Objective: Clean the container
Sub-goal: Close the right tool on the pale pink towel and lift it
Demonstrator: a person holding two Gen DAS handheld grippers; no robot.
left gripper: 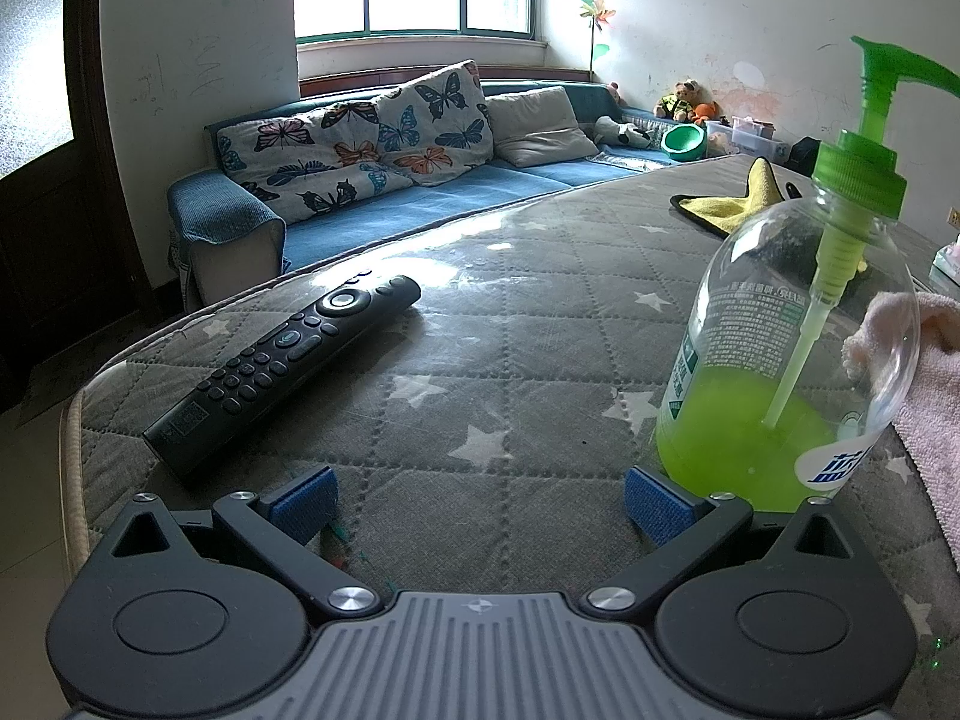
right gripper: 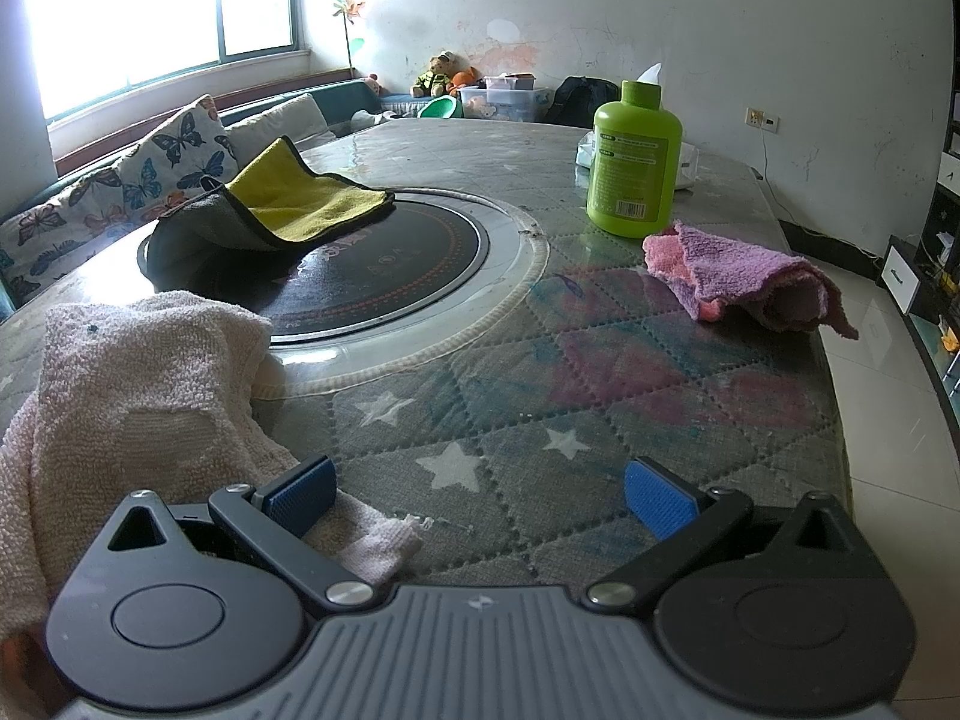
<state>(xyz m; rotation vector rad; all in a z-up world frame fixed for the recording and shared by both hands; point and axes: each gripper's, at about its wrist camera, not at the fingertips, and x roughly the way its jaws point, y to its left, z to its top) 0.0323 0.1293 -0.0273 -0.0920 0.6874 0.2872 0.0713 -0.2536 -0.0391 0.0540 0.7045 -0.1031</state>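
Two grippers, jaws spread, nothing held: left gripper [left gripper: 480, 495], right gripper [right gripper: 480, 495]. Clear pump bottle [left gripper: 786, 354], part-filled with green liquid, upright on counter [left gripper: 510, 324] just beyond left gripper's right finger. Pale pink towel [right gripper: 138, 372] touches right gripper's left finger.

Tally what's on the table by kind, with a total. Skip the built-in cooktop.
Bottles: 2 (clear pump bottle, green bottle)
Cloths: 3 (yellow cloth, pale pink towel, pink-purple cloth)
Remotes: 1 (remote)
Tissue packs: 1 (tissue pack, mostly hidden behind the green bottle)
Total: 7
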